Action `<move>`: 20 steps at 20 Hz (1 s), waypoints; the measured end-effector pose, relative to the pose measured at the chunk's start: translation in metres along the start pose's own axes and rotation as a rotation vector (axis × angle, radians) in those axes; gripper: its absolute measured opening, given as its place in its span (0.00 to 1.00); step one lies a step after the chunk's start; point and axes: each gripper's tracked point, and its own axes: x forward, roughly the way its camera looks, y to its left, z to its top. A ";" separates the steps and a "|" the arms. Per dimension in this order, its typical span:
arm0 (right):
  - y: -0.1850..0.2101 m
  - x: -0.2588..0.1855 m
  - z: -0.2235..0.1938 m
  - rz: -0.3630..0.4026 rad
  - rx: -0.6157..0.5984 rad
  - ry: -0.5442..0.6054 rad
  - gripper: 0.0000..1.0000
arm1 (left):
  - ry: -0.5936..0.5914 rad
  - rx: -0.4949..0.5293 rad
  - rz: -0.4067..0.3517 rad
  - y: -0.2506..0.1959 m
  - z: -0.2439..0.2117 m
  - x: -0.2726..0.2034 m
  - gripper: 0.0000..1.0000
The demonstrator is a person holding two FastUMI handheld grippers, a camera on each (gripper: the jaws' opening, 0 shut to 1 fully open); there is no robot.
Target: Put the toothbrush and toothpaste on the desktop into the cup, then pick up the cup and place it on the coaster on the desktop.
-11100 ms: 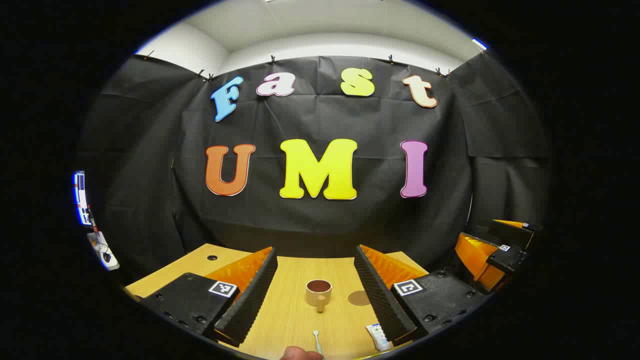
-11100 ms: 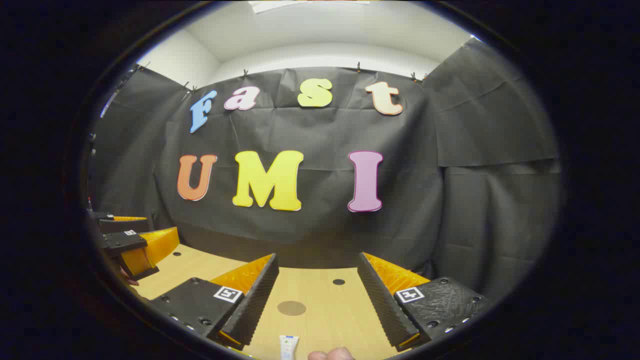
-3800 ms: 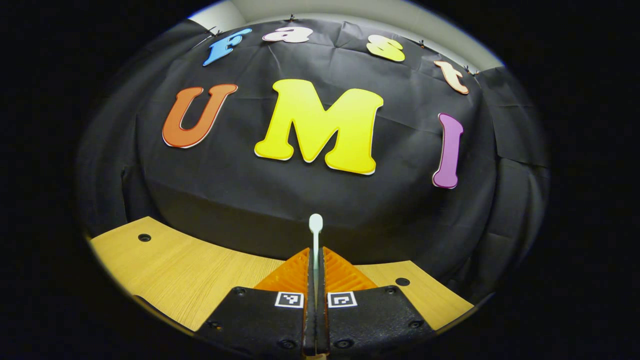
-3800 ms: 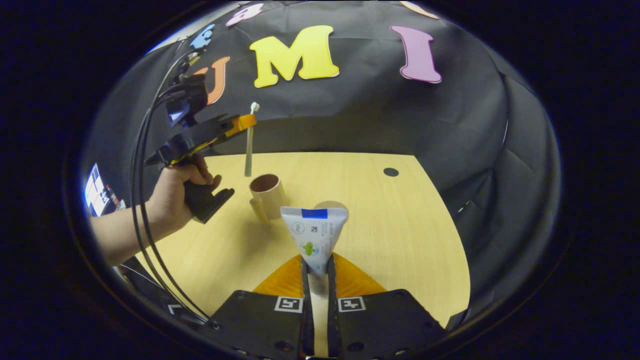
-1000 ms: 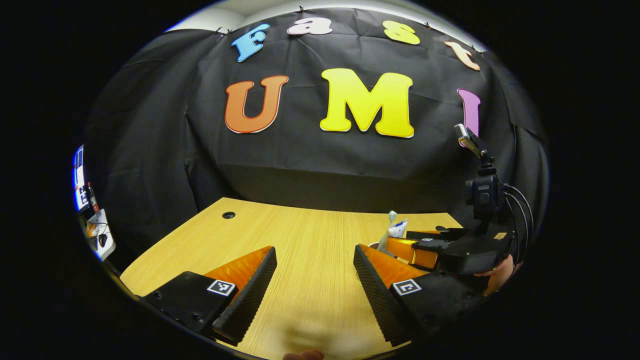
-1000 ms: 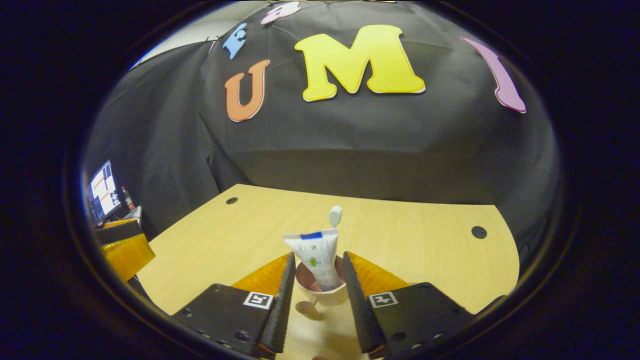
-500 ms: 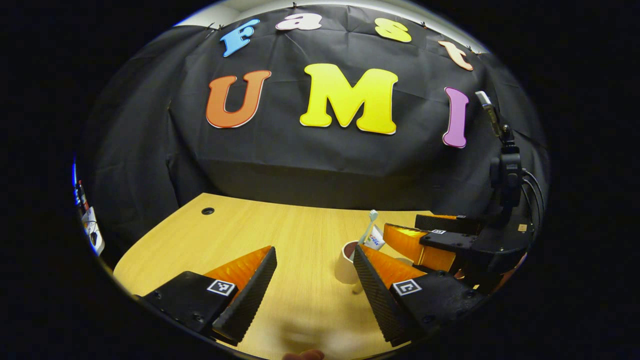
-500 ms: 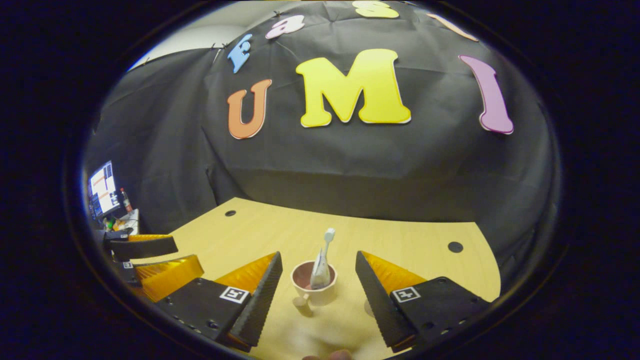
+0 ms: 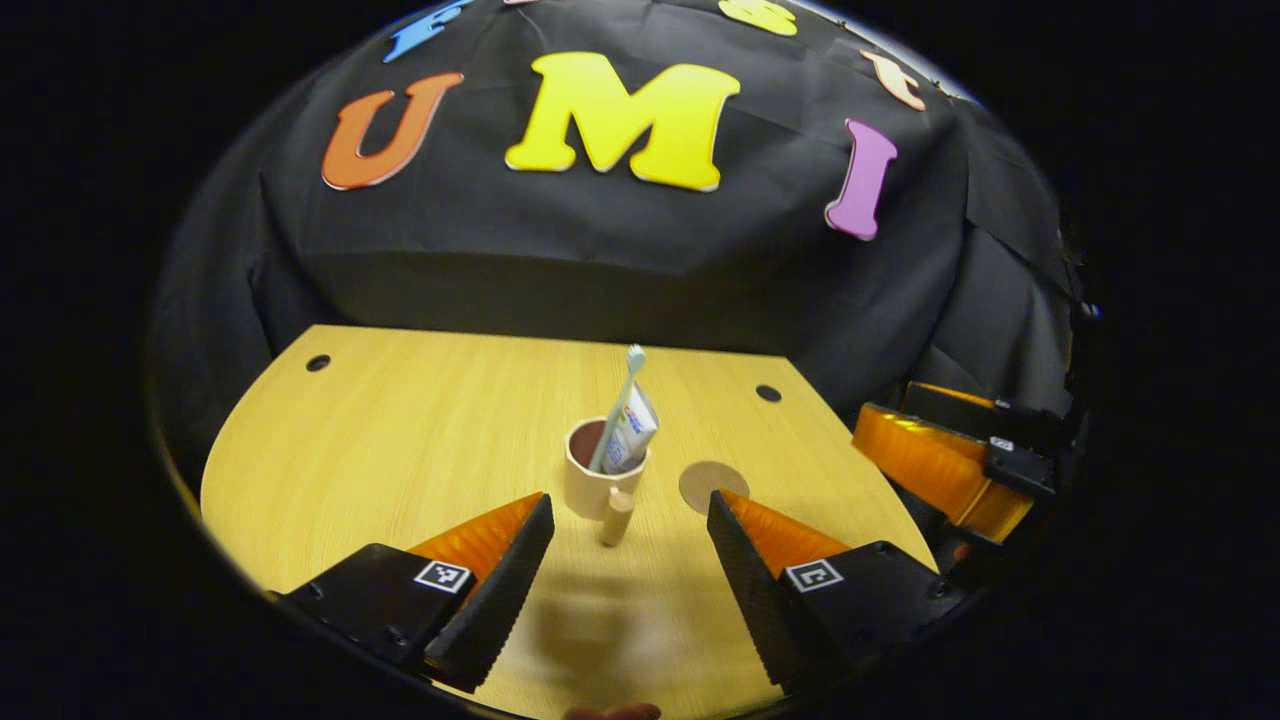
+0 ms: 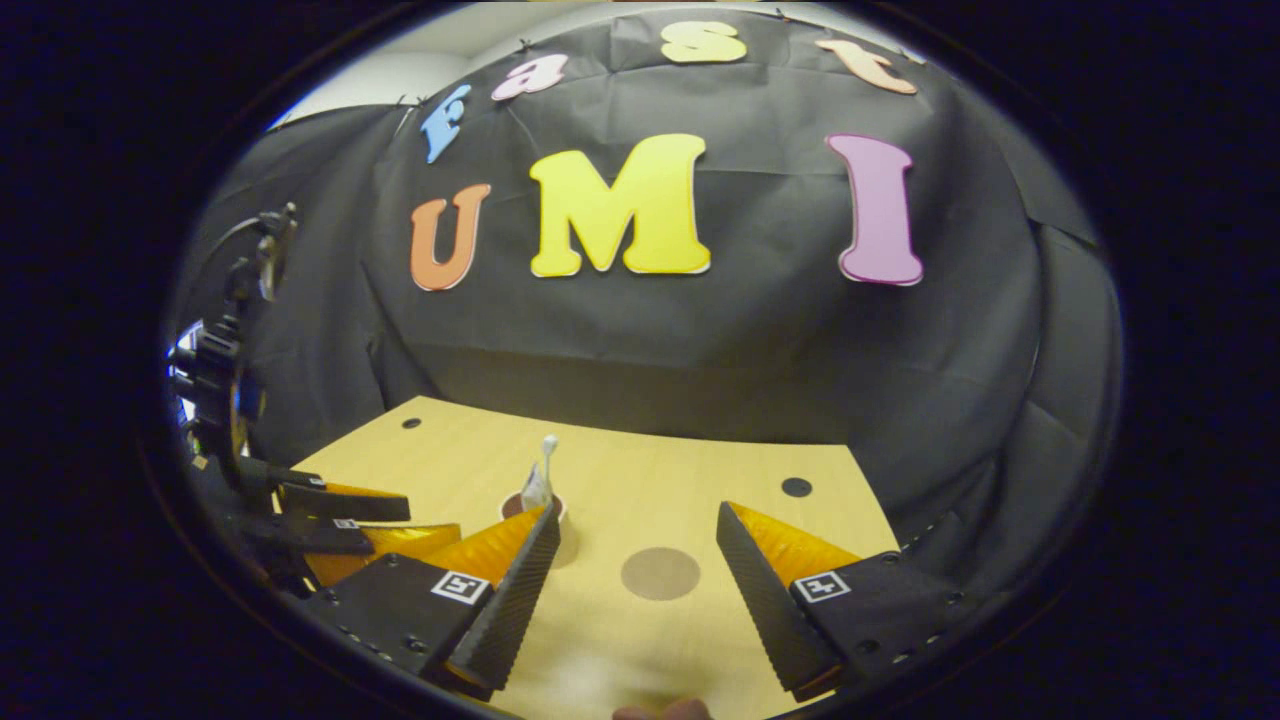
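Standing upright on the wooden bench (image 9: 400, 440), the cup (image 9: 590, 480) holds both the toothbrush (image 9: 620, 400) and the toothpaste (image 9: 632, 435), which lean to the right out of its mouth. In the left gripper view the cup is ahead of the left gripper (image 9: 628, 545), just beyond the tips of its jaws and a little left of their middle line, with its handle (image 9: 616, 515) pointing toward the camera. These jaws are released, wide apart, and touch nothing. The round brown coaster (image 9: 712, 483) lies flat on the bench just right of the cup, apart from it, near the tip of the right-hand finger.

In the right gripper view the right gripper (image 10: 635, 570) is also released and empty. The coaster (image 10: 660, 573) lies between its jaws, while the cup (image 10: 530, 505) is partly hidden behind the left-hand finger. The other gripper (image 10: 330, 525) shows at the left, near the cup.
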 end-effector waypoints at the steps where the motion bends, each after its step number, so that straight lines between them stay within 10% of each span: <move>1: -0.009 -0.004 -0.001 -0.017 0.014 0.003 0.95 | 0.053 -0.004 0.005 0.001 -0.004 0.007 0.98; 20: -0.121 -0.037 -0.016 -0.194 0.110 0.029 0.94 | 0.619 -0.035 0.102 0.022 -0.043 0.091 0.98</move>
